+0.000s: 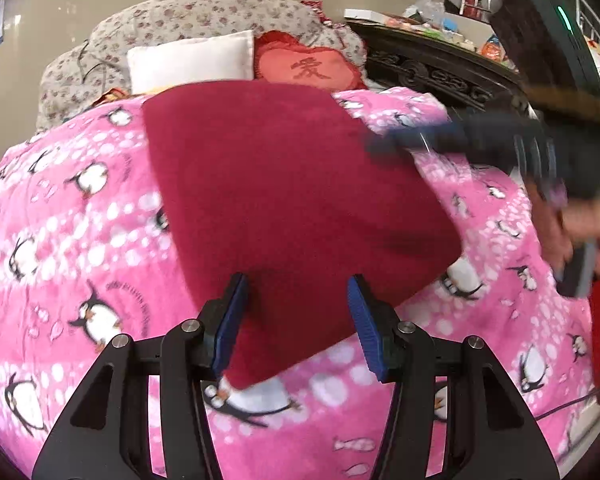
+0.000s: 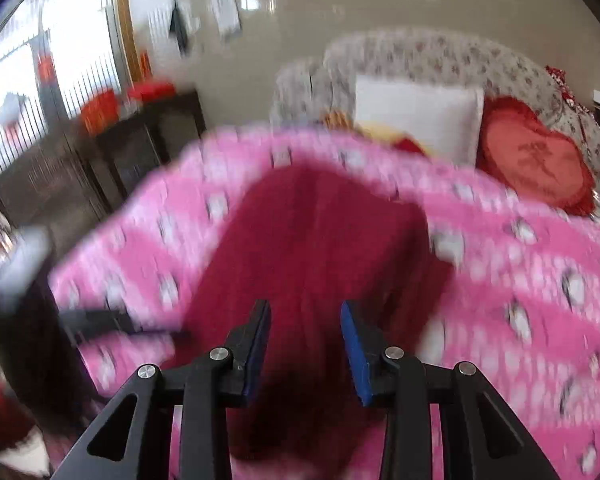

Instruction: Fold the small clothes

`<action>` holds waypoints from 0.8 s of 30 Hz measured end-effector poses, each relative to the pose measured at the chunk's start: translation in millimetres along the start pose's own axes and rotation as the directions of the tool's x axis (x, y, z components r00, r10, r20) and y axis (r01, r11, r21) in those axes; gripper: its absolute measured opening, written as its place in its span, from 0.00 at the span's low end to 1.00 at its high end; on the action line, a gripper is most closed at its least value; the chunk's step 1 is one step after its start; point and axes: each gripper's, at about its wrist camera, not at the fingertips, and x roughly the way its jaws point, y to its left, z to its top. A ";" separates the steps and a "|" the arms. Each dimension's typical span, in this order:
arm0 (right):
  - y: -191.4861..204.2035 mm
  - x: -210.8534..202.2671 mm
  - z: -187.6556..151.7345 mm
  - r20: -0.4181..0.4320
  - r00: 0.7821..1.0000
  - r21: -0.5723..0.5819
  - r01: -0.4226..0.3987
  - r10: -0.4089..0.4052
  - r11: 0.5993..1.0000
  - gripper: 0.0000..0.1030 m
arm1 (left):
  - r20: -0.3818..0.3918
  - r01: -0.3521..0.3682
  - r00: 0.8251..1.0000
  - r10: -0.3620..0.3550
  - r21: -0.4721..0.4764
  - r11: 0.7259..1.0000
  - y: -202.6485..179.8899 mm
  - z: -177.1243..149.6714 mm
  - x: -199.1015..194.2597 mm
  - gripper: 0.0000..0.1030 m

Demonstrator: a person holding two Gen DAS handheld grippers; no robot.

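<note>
A dark red garment (image 1: 284, 200) lies folded flat on a pink penguin blanket (image 1: 80, 240). My left gripper (image 1: 298, 308) is open above the garment's near corner, holding nothing. My right gripper (image 1: 384, 146) shows blurred in the left wrist view, over the garment's far right edge. In the right wrist view the right gripper (image 2: 305, 336) is open above the red garment (image 2: 312, 248), with nothing between its blue pads. That view is motion-blurred.
A white pillow (image 1: 192, 60), a red heart cushion (image 1: 308, 66) and a floral quilt (image 1: 204, 16) sit at the bed's head. A dark carved table (image 1: 432, 64) with clutter stands at the right. A dark cabinet (image 2: 112, 160) stands left of the bed.
</note>
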 end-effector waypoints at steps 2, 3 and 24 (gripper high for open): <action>-6.9 8.7 -16.8 0.002 1.000 0.044 -0.013 0.013 0.999 0.33 | -0.016 0.021 1.000 -0.021 -0.034 0.999 5.3 -4.5 7.4 0.50; -12.3 5.2 -19.9 0.026 0.999 0.099 -0.046 0.043 0.994 0.33 | -0.020 0.026 0.999 -0.027 -0.045 0.999 5.9 -5.9 9.9 0.50; -47.1 -23.4 -17.5 0.171 0.984 0.346 -0.097 0.039 0.933 0.79 | 0.088 0.130 0.991 -0.103 -0.403 0.906 68.4 12.3 -7.2 0.77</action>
